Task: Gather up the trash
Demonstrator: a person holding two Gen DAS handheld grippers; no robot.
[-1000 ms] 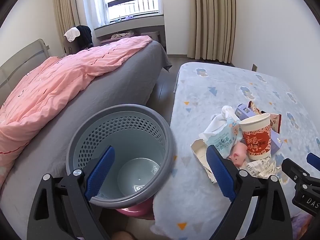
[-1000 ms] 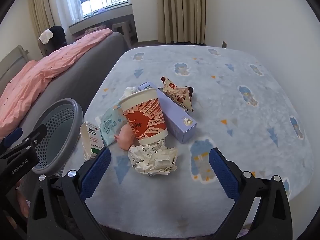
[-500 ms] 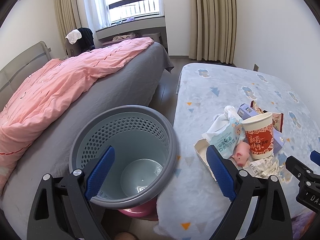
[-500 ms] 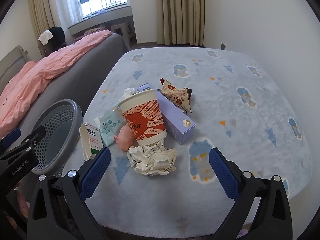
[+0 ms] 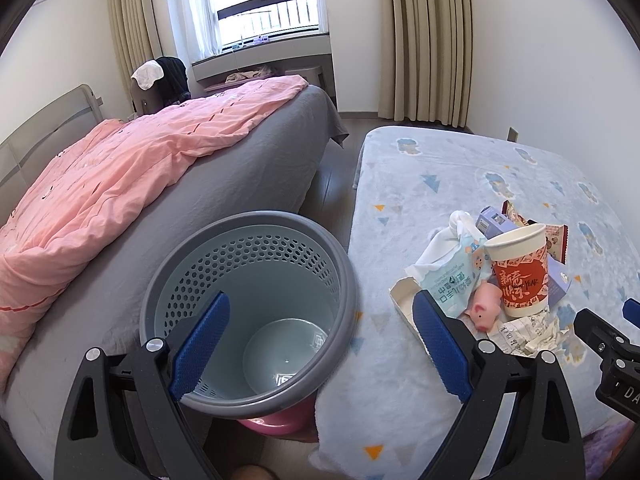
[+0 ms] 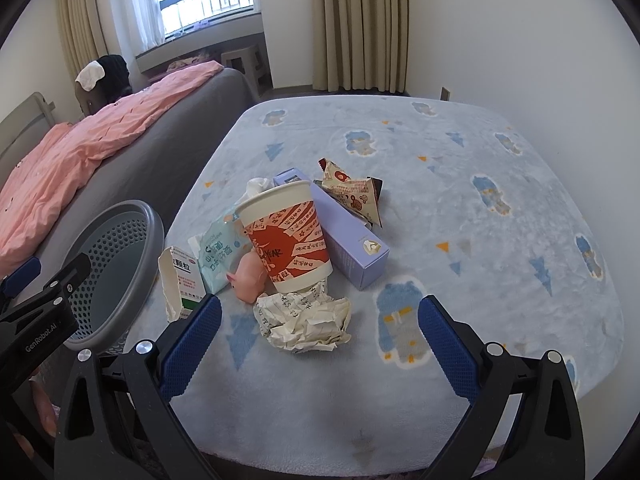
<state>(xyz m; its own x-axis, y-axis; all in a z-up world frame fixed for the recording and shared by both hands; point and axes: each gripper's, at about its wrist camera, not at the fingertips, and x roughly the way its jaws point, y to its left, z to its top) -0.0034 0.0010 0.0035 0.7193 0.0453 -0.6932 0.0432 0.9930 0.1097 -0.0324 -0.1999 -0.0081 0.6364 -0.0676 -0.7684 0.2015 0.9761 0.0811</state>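
On the blue patterned blanket [image 6: 460, 200], the trash is lying in one tight cluster: a crumpled paper wad [image 6: 306, 320] is sitting nearest, touching the base of an upright red-and-white paper cup [image 6: 290, 240], with a lavender carton [image 6: 344, 236], a snack wrapper [image 6: 352, 192], a wet-wipe pack [image 6: 220, 256], a torn medicine box [image 6: 180, 284] and a pink pig toy [image 6: 250, 278] crowding around it. The right gripper [image 6: 320, 344] is hovering just short of the wad, jaws spread wide and holding nothing. The left gripper [image 5: 320, 344] is likewise gaping empty above the grey perforated wastebasket [image 5: 248, 312], which is standing just beside the blanket edge and containing no trash yet. Judging from this, the wad is the sensible first pick: approaching low, centring both pads on its bulk, and closing gently is advisable, since nudging the cup is risking a topple.
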